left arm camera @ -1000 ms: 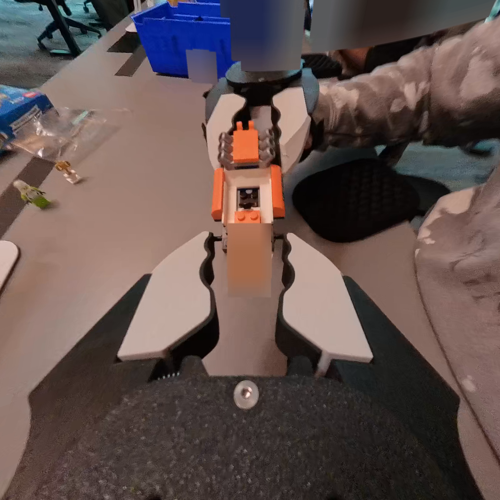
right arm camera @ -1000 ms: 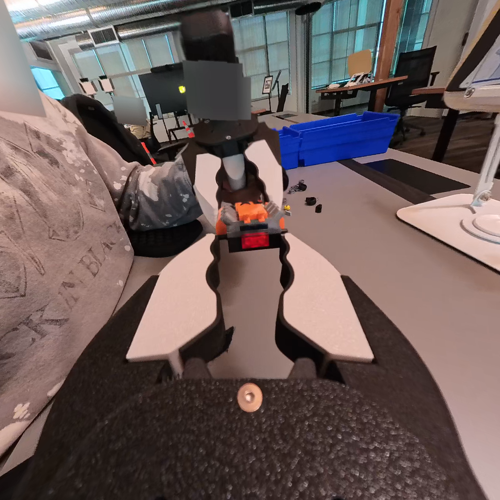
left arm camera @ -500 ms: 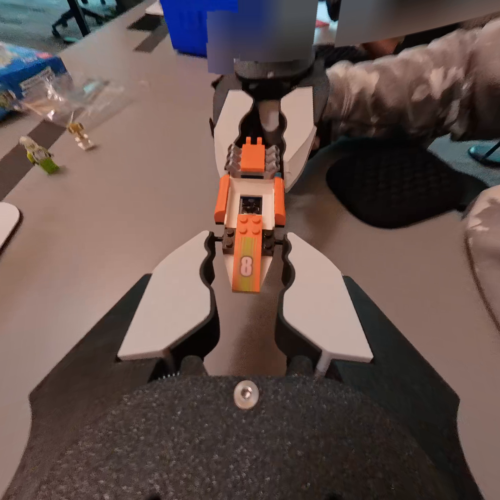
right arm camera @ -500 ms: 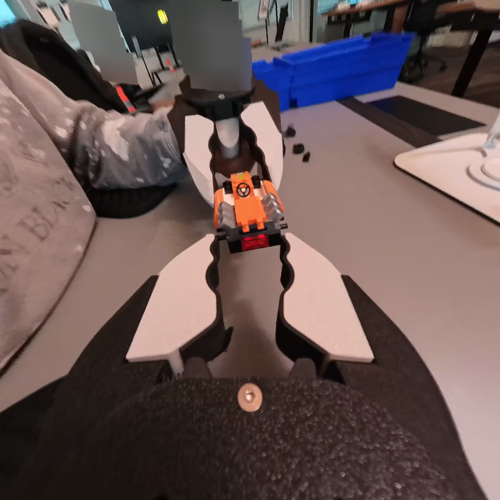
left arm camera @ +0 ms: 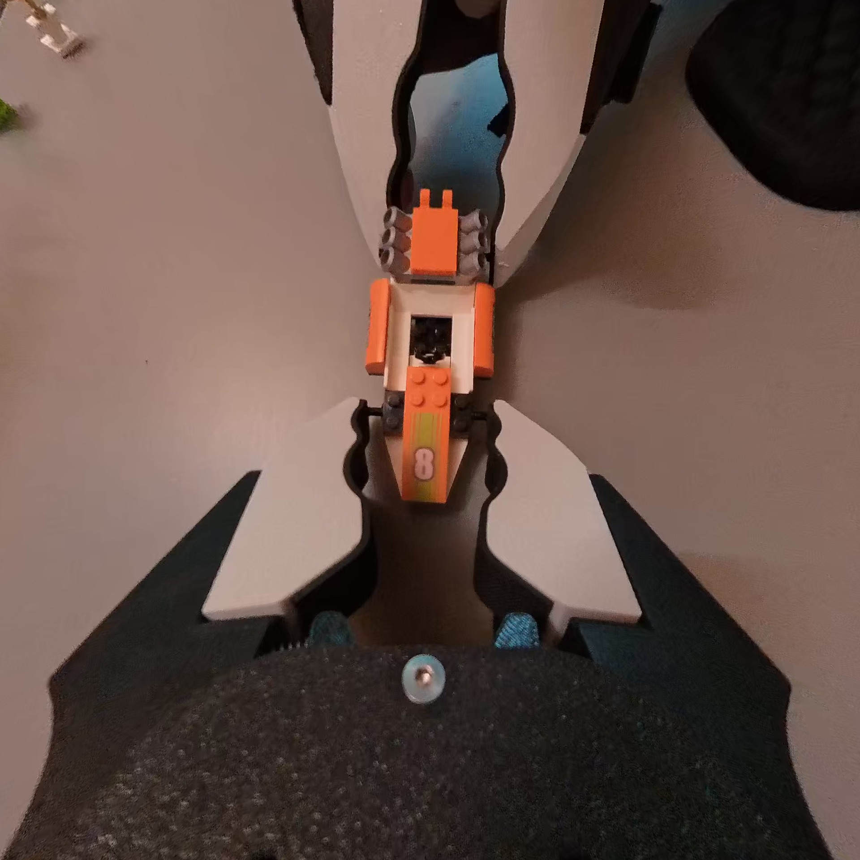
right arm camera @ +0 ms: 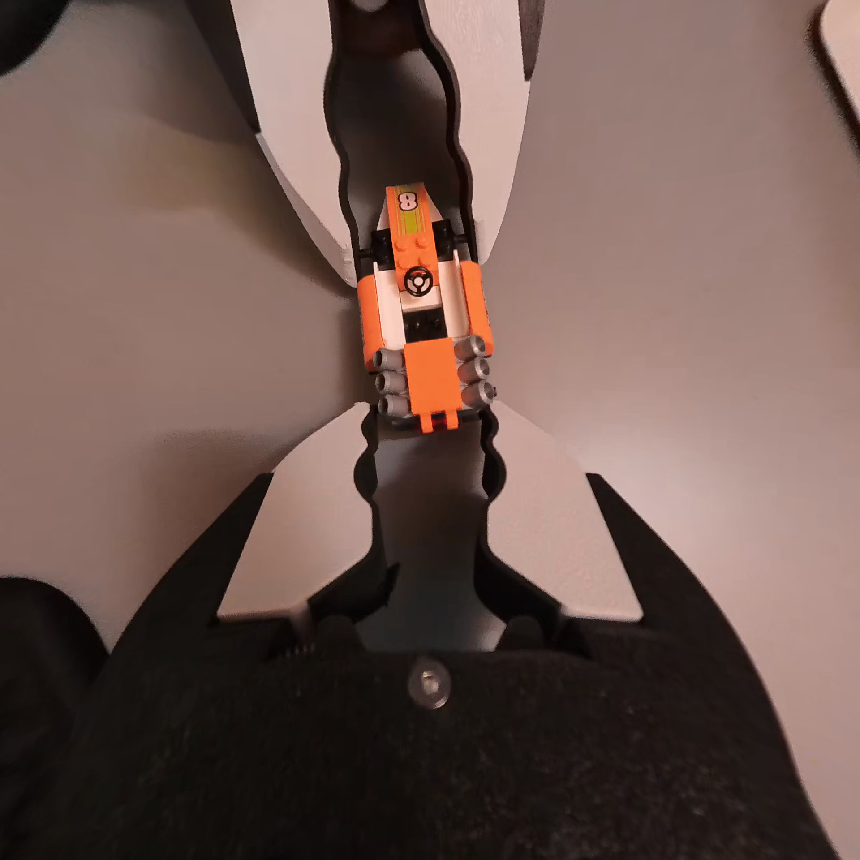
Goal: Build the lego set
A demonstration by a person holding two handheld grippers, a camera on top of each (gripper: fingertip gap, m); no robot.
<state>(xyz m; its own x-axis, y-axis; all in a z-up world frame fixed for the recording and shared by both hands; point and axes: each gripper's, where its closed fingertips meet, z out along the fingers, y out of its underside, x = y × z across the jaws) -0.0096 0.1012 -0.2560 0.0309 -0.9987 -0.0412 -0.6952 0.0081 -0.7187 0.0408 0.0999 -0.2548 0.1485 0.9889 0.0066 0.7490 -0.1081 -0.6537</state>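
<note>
Left wrist view: left claw [left arm camera: 429, 414] closed onto the nose end of the lego car [left arm camera: 430, 353], white fingers [left arm camera: 298, 512] pinching the black axle pins on either side, just behind the sloped orange nose piece. Car body orange and white, pointed straight away along the fingers, black cockpit opening in the middle, grey exhaust pipes in a row on each side of an orange tail plate at the far end. Right claw [left arm camera: 442, 274] reaching in from the top of the frame, fingertips clamped against the tail section from both sides. Beneath, the pale bench [left arm camera: 186, 279]; at the upper left edge a small tan minifigure [left arm camera: 49, 35] and a blurred green scrap [left arm camera: 5, 114] (too little visible to identify); a dark rounded shape [left arm camera: 786, 102] at upper right. Right wrist view: same car [right arm camera: 426, 321] seen from the tail, right claw [right arm camera: 428, 412] partly closed with fingertips pressed to the rear corners by the grey pipes, a black steering wheel [right arm camera: 418, 282] visible ahead of the cockpit. Left claw [right arm camera: 416, 253] coming from the top, gripping the front axle. Car suspended between the two claws above the bench [right arm camera: 675, 325], whether touching it impossible to tell.
</note>
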